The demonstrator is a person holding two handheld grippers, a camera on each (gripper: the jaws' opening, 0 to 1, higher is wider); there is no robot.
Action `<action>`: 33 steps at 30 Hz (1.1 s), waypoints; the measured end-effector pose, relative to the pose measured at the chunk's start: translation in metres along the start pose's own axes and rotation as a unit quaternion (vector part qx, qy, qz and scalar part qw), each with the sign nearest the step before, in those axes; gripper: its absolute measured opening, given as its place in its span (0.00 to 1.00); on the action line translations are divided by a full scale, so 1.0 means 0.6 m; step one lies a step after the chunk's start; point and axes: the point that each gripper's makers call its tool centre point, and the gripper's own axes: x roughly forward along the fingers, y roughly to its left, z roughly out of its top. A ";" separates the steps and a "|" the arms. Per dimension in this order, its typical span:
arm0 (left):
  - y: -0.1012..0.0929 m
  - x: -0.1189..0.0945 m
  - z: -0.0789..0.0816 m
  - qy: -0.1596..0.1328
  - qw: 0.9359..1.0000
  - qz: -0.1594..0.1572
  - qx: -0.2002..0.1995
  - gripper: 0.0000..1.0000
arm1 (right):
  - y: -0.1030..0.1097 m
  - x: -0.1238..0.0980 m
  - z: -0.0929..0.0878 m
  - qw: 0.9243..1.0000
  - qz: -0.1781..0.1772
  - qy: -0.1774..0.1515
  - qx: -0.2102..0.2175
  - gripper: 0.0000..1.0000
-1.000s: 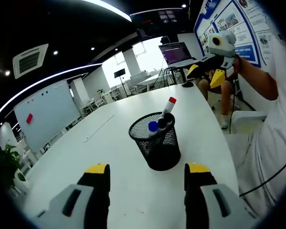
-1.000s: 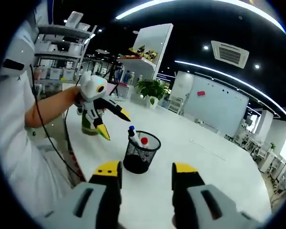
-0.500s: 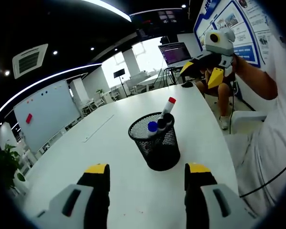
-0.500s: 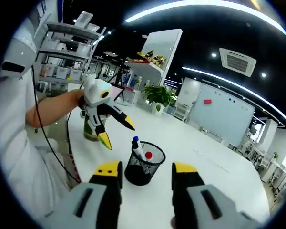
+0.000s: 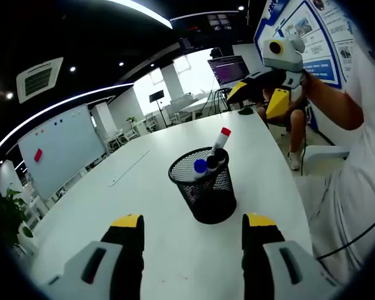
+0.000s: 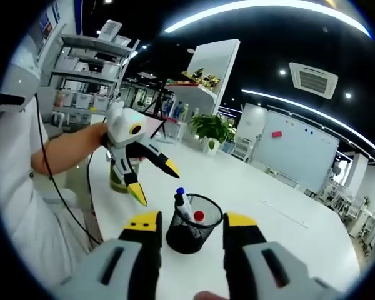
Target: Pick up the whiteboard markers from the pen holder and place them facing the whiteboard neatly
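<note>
Pen holder: a black mesh pen holder (image 5: 204, 190) is standing upright on the white table (image 5: 144, 206), well in from every edge, so both grippers are finding open surface all round it.

Markers: three whiteboard markers (image 5: 211, 157) are standing in the holder, caps up; a red cap (image 5: 225, 132) is rising highest, a blue cap (image 5: 200, 165) and a dark one are sitting at rim level. In the right gripper view the blue-capped marker (image 6: 182, 201) is leaning tallest, a matter of viewing angle.

Left gripper: the left gripper (image 5: 194, 234) is hovering just short of the holder, its yellow-tipped jaws spread wide with nothing between them; the holder is lying framed between them, probably a line-up for a reach. In the right gripper view it is hanging above the table to the left of the holder, jaws parted.

Right gripper: the right gripper (image 6: 190, 224) is also standing wide open and empty, the holder lying just beyond its tips. In the left gripper view it is being held high, well apart from the holder.

Whiteboard: a whiteboard (image 5: 56, 147) is standing past the far table edge; the markers are to be laid facing it.

Open room: the tabletop between holder and whiteboard side is offering room; a thin strip (image 5: 129, 167), too small to identify, is lying there.

Edges: the near edge is running beside the person's white sleeve (image 5: 362, 181), and a dangling black cable (image 6: 72, 203) may be narrowing that side.
</note>
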 end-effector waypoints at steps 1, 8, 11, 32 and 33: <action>-0.001 0.000 0.000 0.000 1.000 -0.001 -0.001 0.65 | -0.001 0.002 -0.002 1.000 -0.002 0.000 0.005 0.37; -0.005 -0.001 0.001 -0.001 1.000 -0.006 -0.001 0.65 | 0.007 0.019 -0.010 1.000 -0.001 -0.005 0.023 0.32; -0.006 -0.001 0.001 0.000 1.000 -0.005 -0.001 0.65 | 0.003 0.027 -0.015 1.000 -0.007 -0.004 0.025 0.29; -0.003 0.000 0.000 -0.003 1.000 -0.009 0.004 0.63 | -0.009 0.062 -0.034 0.998 -0.052 0.005 0.044 0.21; -0.003 0.000 0.000 -0.003 1.000 -0.009 0.004 0.63 | -0.007 0.061 -0.034 0.998 -0.053 0.005 0.046 0.21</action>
